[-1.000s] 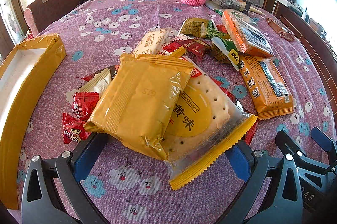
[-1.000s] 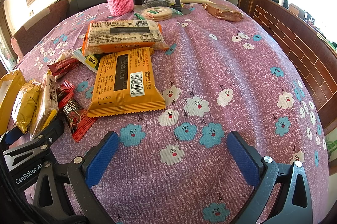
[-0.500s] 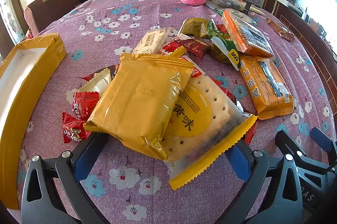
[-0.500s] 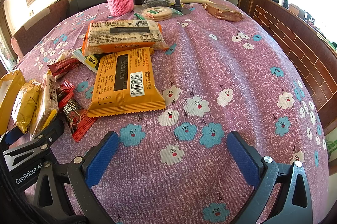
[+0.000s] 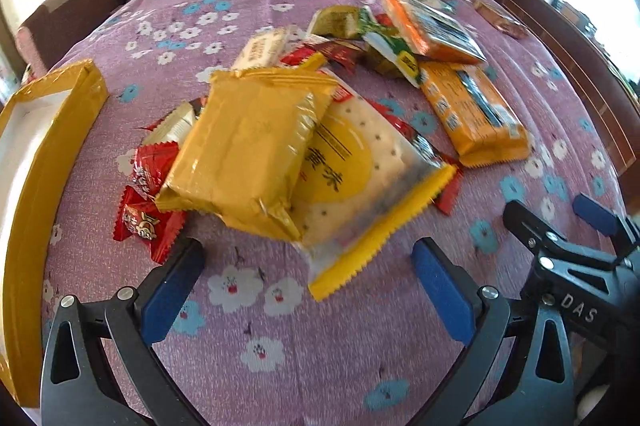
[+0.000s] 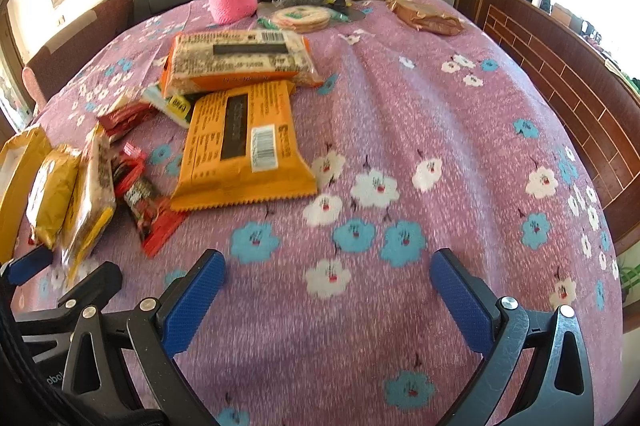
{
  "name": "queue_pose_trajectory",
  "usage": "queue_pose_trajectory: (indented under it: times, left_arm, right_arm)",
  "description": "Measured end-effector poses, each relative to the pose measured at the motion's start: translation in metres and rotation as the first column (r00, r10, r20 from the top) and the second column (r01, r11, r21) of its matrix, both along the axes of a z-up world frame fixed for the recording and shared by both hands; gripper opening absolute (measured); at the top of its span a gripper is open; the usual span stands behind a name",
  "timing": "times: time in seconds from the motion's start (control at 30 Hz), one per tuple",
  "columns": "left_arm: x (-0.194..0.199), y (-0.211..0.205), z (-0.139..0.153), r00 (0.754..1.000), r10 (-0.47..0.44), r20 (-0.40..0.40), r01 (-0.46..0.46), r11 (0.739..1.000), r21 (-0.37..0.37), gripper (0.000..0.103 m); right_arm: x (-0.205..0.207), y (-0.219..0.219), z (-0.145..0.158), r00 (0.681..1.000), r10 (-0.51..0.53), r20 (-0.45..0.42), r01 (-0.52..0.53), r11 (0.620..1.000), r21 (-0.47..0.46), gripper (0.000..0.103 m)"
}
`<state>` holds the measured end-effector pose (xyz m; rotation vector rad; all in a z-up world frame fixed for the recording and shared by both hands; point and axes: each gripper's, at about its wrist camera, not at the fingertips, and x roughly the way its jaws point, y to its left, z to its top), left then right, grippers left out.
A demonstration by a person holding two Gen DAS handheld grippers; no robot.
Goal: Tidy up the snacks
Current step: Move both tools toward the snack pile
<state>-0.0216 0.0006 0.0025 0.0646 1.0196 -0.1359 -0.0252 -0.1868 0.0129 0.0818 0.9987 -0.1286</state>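
Retreated left gripper [image 5: 306,256] faces crinkled yellow packet [image 5: 248,150].

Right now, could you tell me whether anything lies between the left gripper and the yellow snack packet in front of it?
Nothing visible does. The left gripper is open, and only bare tablecloth separates it from the yellow packet, which rests on the cracker pack.

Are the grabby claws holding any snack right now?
No. The left gripper and right gripper are both open and empty above the tablecloth; the snacks lie untouched.
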Motion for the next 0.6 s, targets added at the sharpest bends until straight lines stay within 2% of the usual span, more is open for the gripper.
queue_pose_trajectory:
  times: [0.17, 0.23, 0.33, 0.43, 0.47, 0.5, 0.57, 0.6]
  left_arm:
    - [-0.022, 0.002, 0.012, 0.998, -0.07, 0.01, 0.07, 0.992, -0.109, 0.101]
    - [-0.04, 0.006, 0.028, 0.993, -0.086, 0.085, 0.095, 0.989, -0.116, 0.101]
    - [-0.066, 0.023, 0.06, 0.972, -0.088, 0.218, 0.12, 0.983, -0.137, 0.101]
    - [-0.093, 0.056, 0.1, 0.932, -0.031, 0.361, 0.092, 0.984, -0.152, 0.101]
    - [-0.103, 0.068, 0.114, 0.911, -0.004, 0.413, 0.073, 0.986, -0.151, 0.101]
    - [-0.115, 0.084, 0.132, 0.877, 0.027, 0.48, 0.047, 0.989, -0.143, 0.101]
    - [-0.124, 0.106, 0.155, 0.837, 0.056, 0.544, 0.024, 0.99, -0.14, 0.103]
    - [-0.124, 0.117, 0.162, 0.831, 0.064, 0.552, 0.018, 0.99, -0.142, 0.103]
  right_arm:
    - [-0.008, 0.0, 0.0, 1.0, 0.011, -0.02, -0.01, 1.0, 0.004, 0.103]
    - [-0.01, 0.001, 0.0, 1.0, 0.013, -0.025, -0.013, 1.0, 0.004, 0.103]
    - [-0.015, 0.003, 0.001, 0.999, 0.023, -0.027, -0.023, 1.0, 0.001, 0.103]
    - [-0.018, 0.004, 0.001, 0.999, 0.032, -0.023, -0.032, 0.999, 0.0, 0.103]
    - [-0.018, 0.004, 0.001, 0.999, 0.032, -0.023, -0.032, 0.999, -0.001, 0.103]
    - [-0.018, 0.004, 0.001, 0.999, 0.032, -0.024, -0.032, 0.999, -0.002, 0.103]
    - [-0.017, 0.005, 0.002, 0.999, 0.031, -0.025, -0.031, 1.0, -0.003, 0.103]
    - [-0.017, 0.005, 0.002, 0.999, 0.031, -0.027, -0.031, 1.0, -0.003, 0.102]
